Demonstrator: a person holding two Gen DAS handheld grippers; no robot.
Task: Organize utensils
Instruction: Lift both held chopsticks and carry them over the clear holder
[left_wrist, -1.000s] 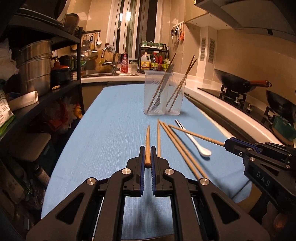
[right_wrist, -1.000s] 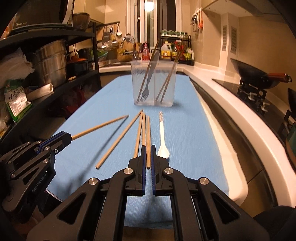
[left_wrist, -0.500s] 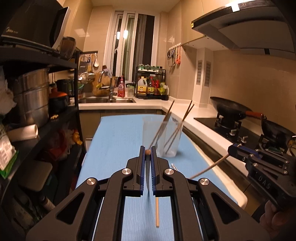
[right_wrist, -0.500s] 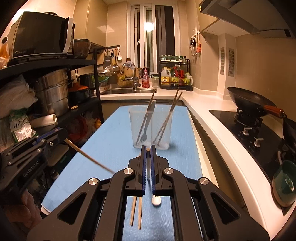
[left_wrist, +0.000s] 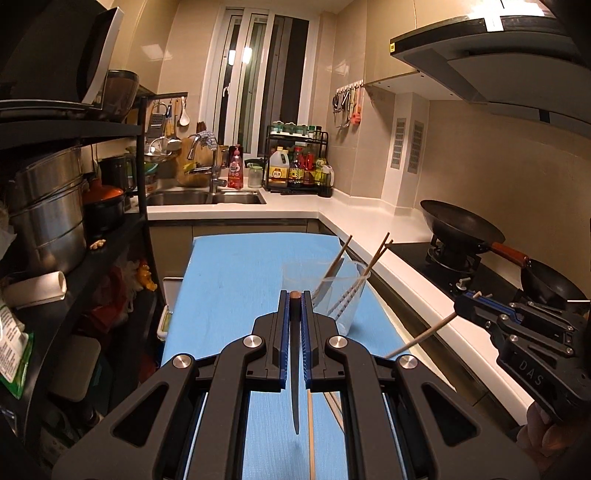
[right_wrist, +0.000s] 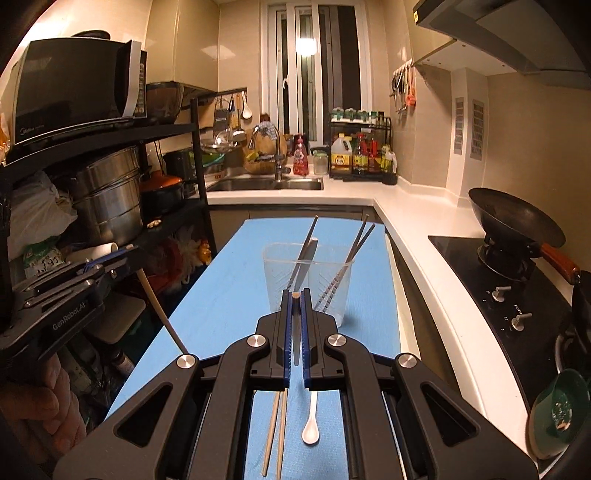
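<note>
My left gripper (left_wrist: 294, 295) is shut on a wooden chopstick (left_wrist: 294, 373) that hangs point down above the blue mat (left_wrist: 229, 280). My right gripper (right_wrist: 295, 295) is shut on another chopstick (right_wrist: 295, 345), also hanging down. Each gripper shows in the other view, the right one (left_wrist: 467, 308) with its chopstick (left_wrist: 421, 338), the left one (right_wrist: 107, 267) with its chopstick (right_wrist: 160, 312). A clear plastic holder (right_wrist: 308, 286) ahead holds a fork and chopsticks; it also shows in the left wrist view (left_wrist: 332, 295). A white spoon (right_wrist: 311, 424) and two chopsticks (right_wrist: 275, 432) lie on the mat below.
A black shelf rack (left_wrist: 74, 229) with steel pots stands left of the mat. A stove with a wok (right_wrist: 517, 225) is on the right. A sink (left_wrist: 205, 197) and a condiment rack (left_wrist: 299, 166) stand at the back. A green bowl (right_wrist: 559, 410) sits at the right.
Both grippers have lifted their chopsticks off the mat and risen high, the sticks swinging from flat to hanging point down. The holder now sits below and ahead.
</note>
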